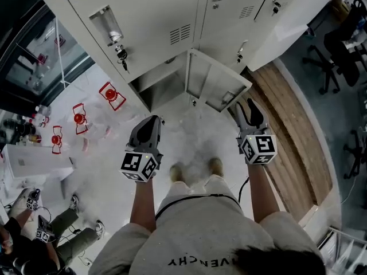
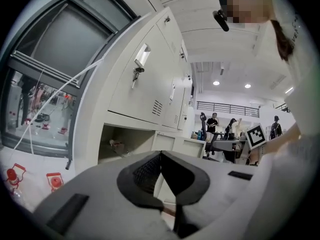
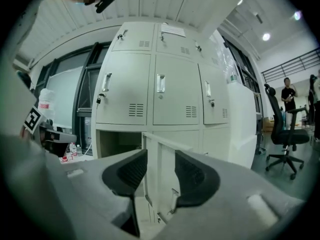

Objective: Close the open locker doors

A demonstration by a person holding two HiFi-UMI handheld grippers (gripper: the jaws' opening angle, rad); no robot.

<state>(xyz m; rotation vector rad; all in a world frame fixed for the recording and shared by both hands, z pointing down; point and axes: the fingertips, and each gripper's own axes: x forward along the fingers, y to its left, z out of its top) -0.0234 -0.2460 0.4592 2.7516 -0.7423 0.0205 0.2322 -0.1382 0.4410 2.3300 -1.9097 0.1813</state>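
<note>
Beside the open door (image 1: 215, 85), which juts from the bottom locker (image 1: 160, 86) toward the person, the right gripper (image 1: 250, 110) hangs with jaws apart and empty, probably lined up to push it shut, while the left gripper (image 1: 151, 126), closed on nothing, waits left of the door.

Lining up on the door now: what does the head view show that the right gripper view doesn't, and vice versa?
Head view only: the person's shoes, and how far the open door swings out from the lockers. Right gripper view only: the top locker row, a standing person far right, and the jaws of the right gripper apart, nothing gripped. Both: the open door and the open compartment beside it.
</note>
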